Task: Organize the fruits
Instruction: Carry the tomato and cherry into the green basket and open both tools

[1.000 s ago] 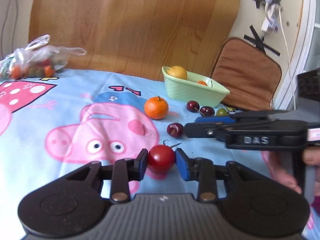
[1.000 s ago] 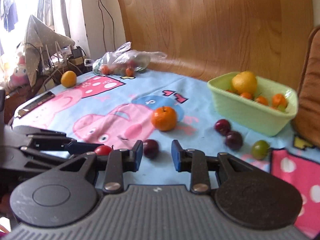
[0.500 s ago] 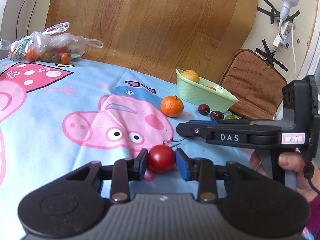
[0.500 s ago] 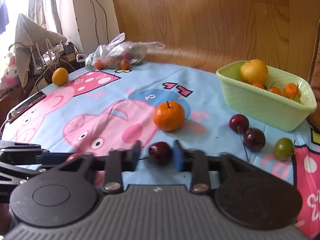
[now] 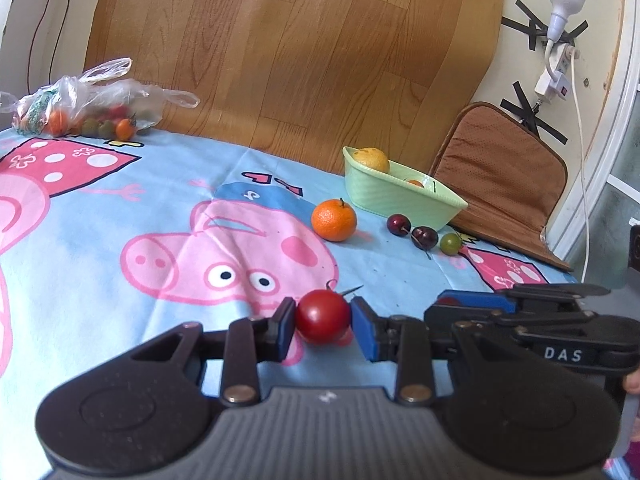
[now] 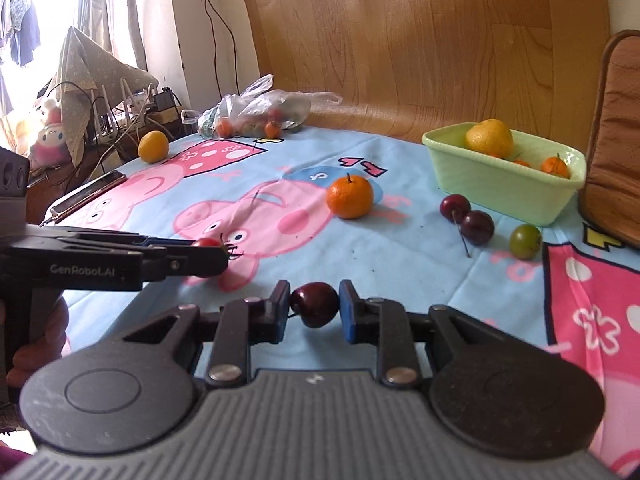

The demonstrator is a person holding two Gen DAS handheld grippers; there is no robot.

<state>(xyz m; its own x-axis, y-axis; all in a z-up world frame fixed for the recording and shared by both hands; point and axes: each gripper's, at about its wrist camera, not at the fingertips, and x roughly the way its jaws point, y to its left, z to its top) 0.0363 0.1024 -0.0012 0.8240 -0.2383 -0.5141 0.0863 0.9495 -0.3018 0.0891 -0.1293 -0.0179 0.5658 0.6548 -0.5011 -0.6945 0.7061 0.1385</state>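
My left gripper [image 5: 323,322] is shut on a red cherry tomato [image 5: 322,315] and holds it just above the cloth. My right gripper [image 6: 314,307] is shut on a dark red cherry [image 6: 314,304]; it shows from the side in the left wrist view [image 5: 460,312]. A pale green basket [image 6: 500,180] with a yellow fruit [image 6: 489,138] and small oranges stands at the far right. On the cloth lie a mandarin [image 6: 349,196], two dark cherries [image 6: 476,227] and a green tomato [image 6: 525,241].
A plastic bag of small fruits [image 6: 256,118] lies at the back left by the wooden board. A loose orange [image 6: 153,146] sits at the far left edge. A brown cushion [image 5: 500,176] leans behind the basket. A cable and plug [image 5: 554,80] hang on the right wall.
My right gripper has closed on the dark cherry and lifted it slightly. My left gripper still holds the tomato and has risen; both views now look further over the table.
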